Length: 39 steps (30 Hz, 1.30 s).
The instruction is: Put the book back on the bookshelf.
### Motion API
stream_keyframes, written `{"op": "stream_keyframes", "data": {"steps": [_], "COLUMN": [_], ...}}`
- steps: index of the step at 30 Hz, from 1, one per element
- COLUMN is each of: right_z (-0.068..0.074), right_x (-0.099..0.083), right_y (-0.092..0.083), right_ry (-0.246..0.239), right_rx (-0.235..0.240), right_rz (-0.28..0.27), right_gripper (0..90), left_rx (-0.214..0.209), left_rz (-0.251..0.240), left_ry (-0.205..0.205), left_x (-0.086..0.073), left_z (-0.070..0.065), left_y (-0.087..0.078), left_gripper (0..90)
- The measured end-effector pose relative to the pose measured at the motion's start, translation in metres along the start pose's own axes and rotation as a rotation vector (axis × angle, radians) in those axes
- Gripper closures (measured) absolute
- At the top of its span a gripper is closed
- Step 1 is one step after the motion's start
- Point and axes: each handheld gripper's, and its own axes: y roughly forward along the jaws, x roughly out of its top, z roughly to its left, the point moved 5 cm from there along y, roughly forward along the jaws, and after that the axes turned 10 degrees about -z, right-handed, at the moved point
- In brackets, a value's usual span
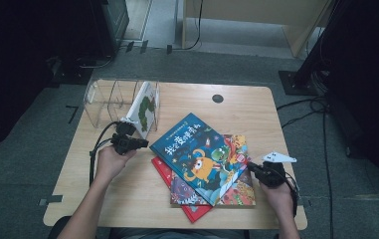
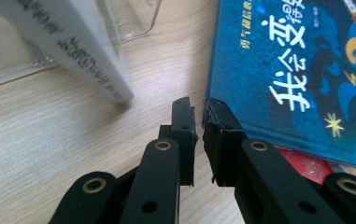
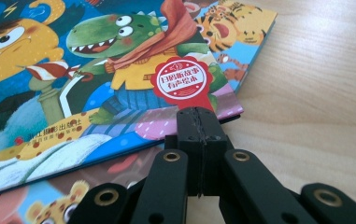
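Observation:
A blue picture book (image 1: 197, 149) (image 2: 297, 70) (image 3: 73, 70) tops a loose stack at the table's middle. Under it lie a tiger-cover book (image 1: 239, 186) (image 3: 241, 28) and a red book (image 1: 164, 172) (image 2: 306, 165). My left gripper (image 1: 140, 144) (image 2: 198, 109) lies low on the wood at the blue book's left corner. Its jaws are all but together and hold nothing. My right gripper (image 1: 251, 167) (image 3: 198, 112) is shut and empty, its tip against the stack's right edge. A white book (image 1: 144, 107) (image 2: 73, 51) leans in a clear rack (image 1: 102, 99) (image 2: 133, 18).
The wooden table (image 1: 127, 199) has bare wood in front of the stack and at the far right. A round black cable hole (image 1: 218, 98) sits near the back edge. Dark equipment and cables (image 1: 321, 107) lie on the floor to the right.

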Motion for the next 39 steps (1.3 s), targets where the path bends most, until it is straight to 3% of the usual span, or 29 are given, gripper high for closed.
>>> {"op": "stream_keyframes", "data": {"steps": [9,13,20,25,27,33,36,39], "right_z": [-0.006,-0.007,-0.009,-0.011,-0.012,-0.015,-0.016,-0.017], "right_x": [0.01,0.01,0.011,0.011,0.011,0.012,0.013,0.015], "right_y": [0.014,0.015,0.015,0.016,0.016,0.017,0.018,0.02], "right_ry": [-0.003,0.013,0.03,0.037,0.042,0.068,0.077,0.077], "right_rx": [0.007,0.011,0.006,0.008,0.004,0.013,0.017,0.015], "right_rz": [0.0,-0.001,-0.002,0.001,-0.001,-0.01,-0.005,0.0], "right_gripper": [90.0,90.0,90.0,90.0,90.0,90.0,90.0,90.0], "left_rx": [0.023,0.022,-0.025,-0.085,-0.086,-0.117,-0.112,-0.122], "left_rz": [0.035,0.049,0.064,0.047,0.057,0.073,0.077,0.077], "left_ry": [-0.003,0.005,-0.021,-0.033,-0.019,-0.031,-0.019,-0.033], "left_x": [-0.009,-0.012,-0.017,-0.021,-0.023,-0.03,-0.034,-0.036], "left_z": [0.004,0.002,-0.004,-0.012,-0.017,-0.025,-0.031,-0.034], "left_y": [0.013,0.014,0.011,0.006,0.005,0.005,0.003,0.002], "left_gripper": [82.2,86.7,88.7,90.0,90.0,90.0,90.0,89.9]}}
